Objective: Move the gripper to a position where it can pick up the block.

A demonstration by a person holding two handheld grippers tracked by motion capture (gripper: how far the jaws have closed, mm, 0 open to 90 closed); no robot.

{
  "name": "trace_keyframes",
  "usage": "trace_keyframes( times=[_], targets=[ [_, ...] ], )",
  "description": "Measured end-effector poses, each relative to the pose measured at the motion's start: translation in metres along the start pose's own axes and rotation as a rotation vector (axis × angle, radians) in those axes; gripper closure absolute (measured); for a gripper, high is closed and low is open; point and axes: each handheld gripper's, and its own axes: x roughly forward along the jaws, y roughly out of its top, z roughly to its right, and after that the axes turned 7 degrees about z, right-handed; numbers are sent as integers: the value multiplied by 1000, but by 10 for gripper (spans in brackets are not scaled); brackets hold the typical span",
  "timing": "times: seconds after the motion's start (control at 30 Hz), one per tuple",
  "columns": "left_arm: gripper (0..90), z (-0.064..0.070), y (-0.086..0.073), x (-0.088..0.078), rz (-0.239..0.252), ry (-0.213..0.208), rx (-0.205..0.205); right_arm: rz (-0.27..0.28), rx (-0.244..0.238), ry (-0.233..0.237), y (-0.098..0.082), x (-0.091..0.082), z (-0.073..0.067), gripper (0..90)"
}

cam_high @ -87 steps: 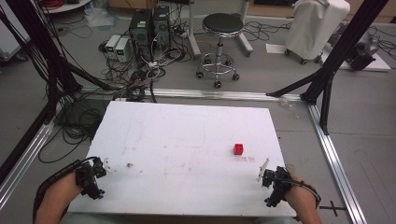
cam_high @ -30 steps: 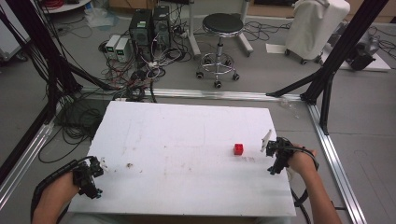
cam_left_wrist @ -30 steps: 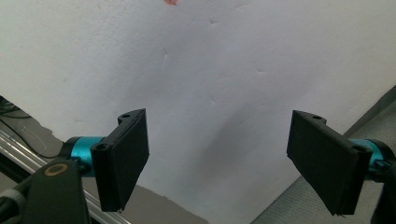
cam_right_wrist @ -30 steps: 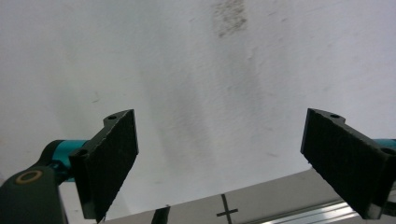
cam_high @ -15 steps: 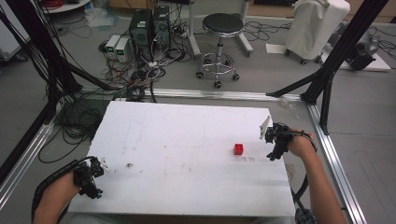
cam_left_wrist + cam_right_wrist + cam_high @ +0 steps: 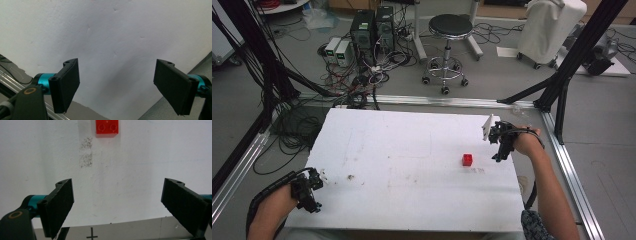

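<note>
A small red brick (image 6: 467, 159) lies on the white table (image 6: 412, 150), right of centre; in the right gripper view the red brick (image 6: 107, 127) sits at the top edge, beyond the jaws. My right gripper (image 6: 495, 142) hovers over the table's right edge, just right of the brick, open with nothing between its jaws (image 6: 120, 207). My left gripper (image 6: 314, 187) rests at the table's near left corner, also open and empty (image 6: 117, 87).
A grey smudge (image 6: 86, 152) marks the table just before the brick. Metal frame rails (image 6: 572, 170) run along both sides of the table. Behind it stand a stool (image 6: 451, 30), computer boxes (image 6: 372, 25) and tangled cables on the floor.
My right gripper has moved from the table's near right corner forward along the right edge to beside the red brick. The left gripper has stayed where it was.
</note>
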Motion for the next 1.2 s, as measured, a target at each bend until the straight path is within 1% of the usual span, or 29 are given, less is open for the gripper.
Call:
trace_keyframes(
  times=[0.03, 0.07, 0.1, 0.13, 0.2, 0.3, 0.33, 0.37, 0.4, 0.43, 0.47, 0.53, 0.63, 0.7, 0.8, 0.9, 0.93, 0.97, 1.0, 1.03, 1.07, 1.1, 1.2],
  targets=[
    [212, 0, 0, 0, 1, 6, 0, -3, -13, 11, 6, 1, 2, 104],
    [212, -1, 0, -1, -3, -3, -2, -6, -22, 15, 8, 2, 3, 104],
    [212, -1, 0, -1, 0, 1, -2, -9, -25, 13, 11, 2, 4, 104],
    [212, -1, 0, -1, 0, 0, -1, -8, -42, 21, 13, 4, 6, 104],
    [212, -1, -1, -1, -2, 5, 0, -13, -39, 18, 16, 5, 6, 104],
    [212, -1, 0, -2, 8, 9, 7, -15, -56, 21, 23, 10, 8, 104],
    [212, -1, 0, -3, 16, 12, 9, -21, -67, 25, 27, 14, 9, 104],
    [212, -1, 0, -3, 17, 11, 11, -21, -67, 25, 27, 14, 9, 104],
    [212, -1, 0, -4, 21, 17, 13, -24, -76, 34, 30, 19, 9, 104],
    [212, -1, 0, -5, 19, 14, 16, -24, -76, 34, 30, 19, 9, 104],
    [212, -1, 0, -5, 21, 13, 16, -20, -85, 48, 33, 23, 10, 104],
    [212, -1, 0, -5, 25, 16, 17, -21, -80, 40, 34, 25, 10, 104],
    [212, -1, 0, -5, 23, 15, 16, -28, -90, 58, 39, 34, 11, 104],
    [212, -1, 0, -5, 22, 16, 17, -28, -93, 62, 40, 37, 11, 104],
    [212, -1, 0, -5, 24, 14, 16, -34, -93, 67, 43, 44, 11, 104],
    [212, -1, 1, -5, 26, 11, 19, -22, -90, 81, 47, 54, 10, 104],
    [212, -1, 1, -5, 32, 13, 11, -22, -90, 81, 47, 54, 10, 104],
    [212, -1, 1, -6, 33, 13, 10, -24, -85, 87, 49, 59, 10, 104],
    [212, -1, 1, -6, 35, 15, 10, -24, -85, 87, 49, 59, 10, 104],
    [212, -1, 0, -6, 38, 16, 10, -27, -79, 88, 50, 65, 9, 104],
    [212, -2, 0, -6, 38, 17, 10, -27, -79, 88, 50, 65, 9, 104],
    [212, -2, 0, -6, 36, 15, 7, -24, -85, 98, 52, 70, 9, 104],
    [212, -2, 0, -6, 35, 17, 8, -30, -83, 100, 53, 75, 8, 104]
  ],
)
